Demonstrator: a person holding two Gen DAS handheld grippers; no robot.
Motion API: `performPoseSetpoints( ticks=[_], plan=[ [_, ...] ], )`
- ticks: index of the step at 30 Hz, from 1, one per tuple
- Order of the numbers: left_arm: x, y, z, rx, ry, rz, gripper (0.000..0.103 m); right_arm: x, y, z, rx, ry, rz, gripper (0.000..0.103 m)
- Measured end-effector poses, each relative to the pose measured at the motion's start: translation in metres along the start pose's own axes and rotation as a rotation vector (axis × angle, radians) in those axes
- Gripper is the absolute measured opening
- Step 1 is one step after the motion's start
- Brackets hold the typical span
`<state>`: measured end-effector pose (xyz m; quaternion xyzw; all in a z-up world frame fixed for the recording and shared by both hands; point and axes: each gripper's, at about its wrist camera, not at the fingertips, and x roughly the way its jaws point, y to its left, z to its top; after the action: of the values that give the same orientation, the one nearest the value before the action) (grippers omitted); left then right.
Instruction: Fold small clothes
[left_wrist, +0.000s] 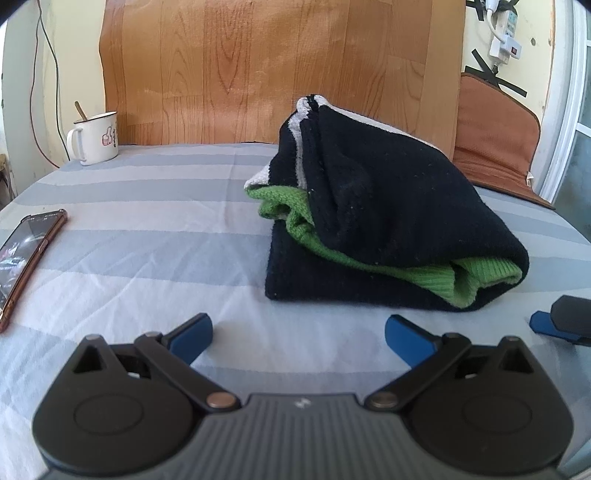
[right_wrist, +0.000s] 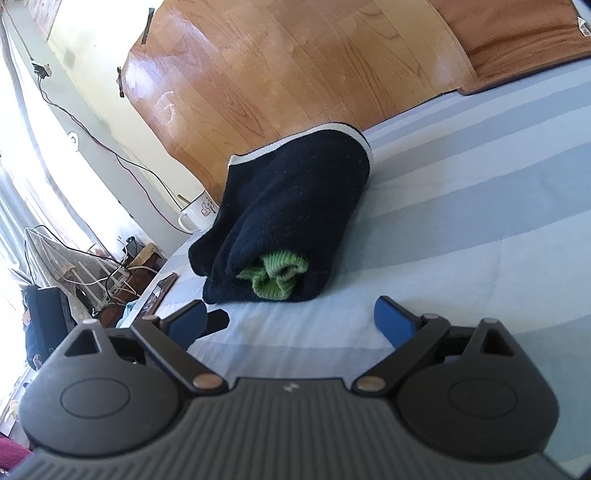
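Brightness: we see both views well lit by daylight.
Light source: in the right wrist view we find the window (right_wrist: 22, 206) at the left edge blown out to white.
Glare: we see a pale sheen on the wooden board (right_wrist: 258, 74).
Shadows: we note soft, faint ones beside the folded dark sweater (left_wrist: 388, 221) on the striped sheet (left_wrist: 147, 240).
Detail: the sweater's black knit swallows most of its texture.
Distortion: we see fisheye bending of straight edges and dark corners.
Focus: both views look slightly soft throughout.
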<state>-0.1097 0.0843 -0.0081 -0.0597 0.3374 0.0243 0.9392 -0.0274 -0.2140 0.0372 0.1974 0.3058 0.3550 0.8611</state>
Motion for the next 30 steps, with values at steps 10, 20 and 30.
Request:
performPoseSetpoints(
  ticks=[10,20,30],
  plan=[
    [-0.0015,-0.0011,-0.0014,-0.001,0.001,-0.003,0.103,0.0002,0.0017,-0.0008,-0.013,0.001,-0.006,0.099],
    [-0.0020,-0.0024,-0.0021,0.003,0.002,-0.003,0.103,0.0005,0.0017,-0.0010,-0.016,0.001,-0.006,0.099],
    [-0.0039,-0.0010,-0.0038,0.015,0.006,-0.017,0.103,0.0018,0.0048,-0.0011,-0.032,0.005,-0.017,0.099]
  ],
)
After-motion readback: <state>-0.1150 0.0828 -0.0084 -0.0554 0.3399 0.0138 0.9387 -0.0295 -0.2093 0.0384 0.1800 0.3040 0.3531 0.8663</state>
